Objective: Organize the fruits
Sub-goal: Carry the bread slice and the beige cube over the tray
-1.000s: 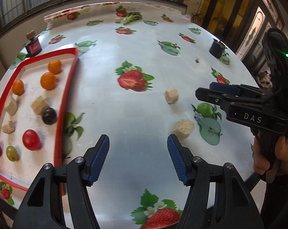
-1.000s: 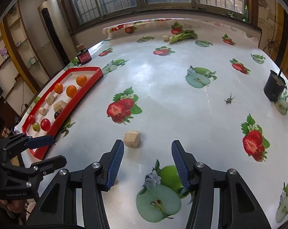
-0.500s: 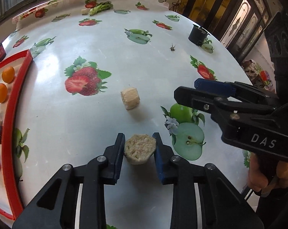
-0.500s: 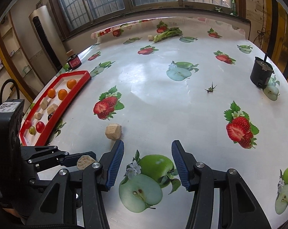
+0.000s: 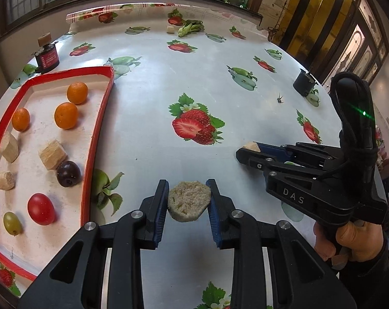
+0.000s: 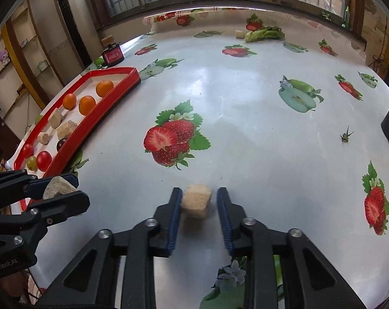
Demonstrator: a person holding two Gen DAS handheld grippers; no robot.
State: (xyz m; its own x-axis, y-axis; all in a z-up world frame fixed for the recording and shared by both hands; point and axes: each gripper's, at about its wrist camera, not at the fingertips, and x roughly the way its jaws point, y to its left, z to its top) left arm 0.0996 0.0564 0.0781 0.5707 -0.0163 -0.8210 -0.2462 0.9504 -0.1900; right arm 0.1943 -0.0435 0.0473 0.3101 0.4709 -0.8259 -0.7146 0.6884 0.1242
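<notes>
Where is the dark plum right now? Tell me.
In the left wrist view the dark plum lies inside the red tray, by its right rim, just below a tan cube and above a red fruit.

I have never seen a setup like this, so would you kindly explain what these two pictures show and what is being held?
There is no robot here: a person carries a hand-held gripper in each hand, and a wide-angle camera on each looks forward along its two fingers.

The left wrist view shows the left hand-held gripper shut on a round beige chunk. To its right is the right hand-held gripper, seen from the side.

The right wrist view shows the right one closing around a pale cube; its jaws have just been closing, and the picture is blurred there.

Both work over a table covered with a fruit-print cloth. At the left lies a red tray holding oranges, pale chunks, a dark plum, red fruits and a green grape.
</notes>
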